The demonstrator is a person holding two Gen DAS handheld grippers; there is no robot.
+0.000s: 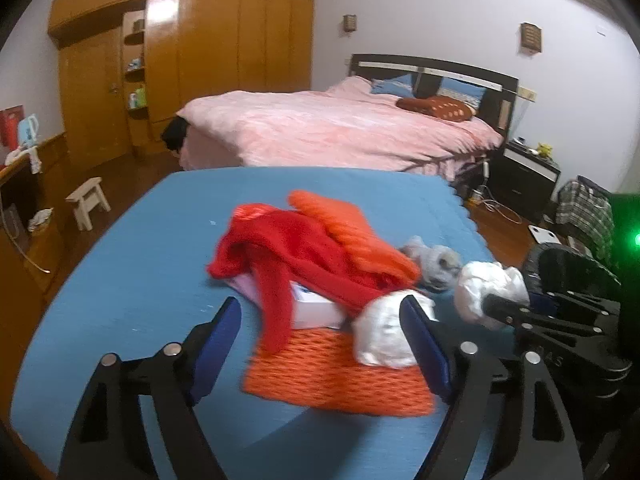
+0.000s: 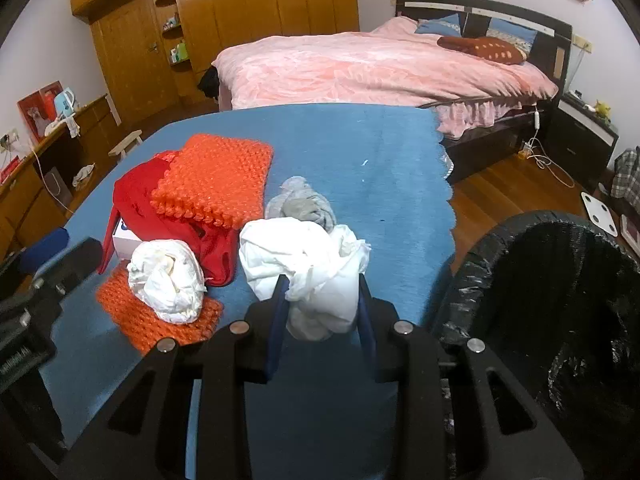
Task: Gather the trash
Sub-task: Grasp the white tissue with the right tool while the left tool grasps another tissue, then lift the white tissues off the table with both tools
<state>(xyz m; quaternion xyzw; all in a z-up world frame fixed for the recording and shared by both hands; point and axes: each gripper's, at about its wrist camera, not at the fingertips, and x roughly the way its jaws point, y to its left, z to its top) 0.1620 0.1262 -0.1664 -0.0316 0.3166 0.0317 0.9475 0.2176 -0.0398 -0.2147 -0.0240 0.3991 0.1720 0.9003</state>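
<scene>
Right wrist view — right hand-held gripper (image 2: pixel 322 300) clamped on crumpled white paper (image 2: pixel 308 264) — left hand-held gripper (image 1: pixel 320 336) spread wide.

Your left wrist camera is sitting low and close over the blue table (image 1: pixel 132 264), looking forward and down along its own two fingers toward the pink bed (image 1: pixel 332 128) and the wooden wardrobe (image 1: pixel 208 40) at the back. It is catching your right gripper (image 1: pixel 496 304) at its right edge. Your right wrist camera is riding just to the right of it, facing the same way and tilting down steeper, with the black-lined bin (image 2: pixel 560 300) close on its right and your left gripper (image 2: pixel 52 276) showing at its left edge. Both views are sharing the tabletop, the orange knit (image 1: pixel 340 372) (image 2: pixel 216 180), the bed and the wardrobe (image 2: pixel 240 4).
</scene>
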